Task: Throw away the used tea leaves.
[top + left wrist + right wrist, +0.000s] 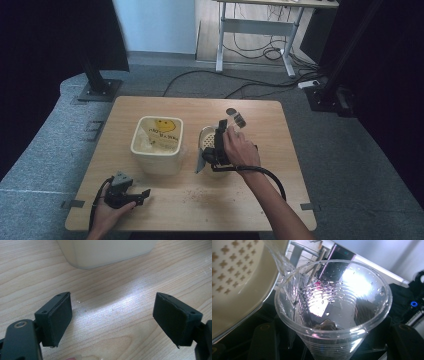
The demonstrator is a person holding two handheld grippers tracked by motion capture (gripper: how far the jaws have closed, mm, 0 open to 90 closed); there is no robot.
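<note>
Resting low: the left gripper [131, 194] lies on the wooden table [280, 130] near its front left corner, held by the person's left hand [107, 212].
Left jaws: spread wide apart in the left gripper view, with bare wood between the pads and nothing held.
Left gripper's outlook: the lower wall of a cream container [107, 251] sits just ahead of its jaws.
Right gripper: the right gripper [218, 140] is raised over the middle of the table in the person's right hand [241, 149].
Right jaws: closed against the sides of a clear plastic cup [332, 315], which stands between them in the right gripper view.
Cup: tilted, its rim near the edge of a cream perforated strainer [237, 282]; droplets cling to its inner wall and a small dark lump sits at its bottom.
Liquid: a clear stream [284, 267] runs between the strainer's edge and the cup's inside.
Square tub: the cream container [157, 145] stands left of the strainer [207, 140], holding a yellow printed bag [162, 131].
Table surface: fine crumbs [197, 195] are scattered near the front edge.
</note>
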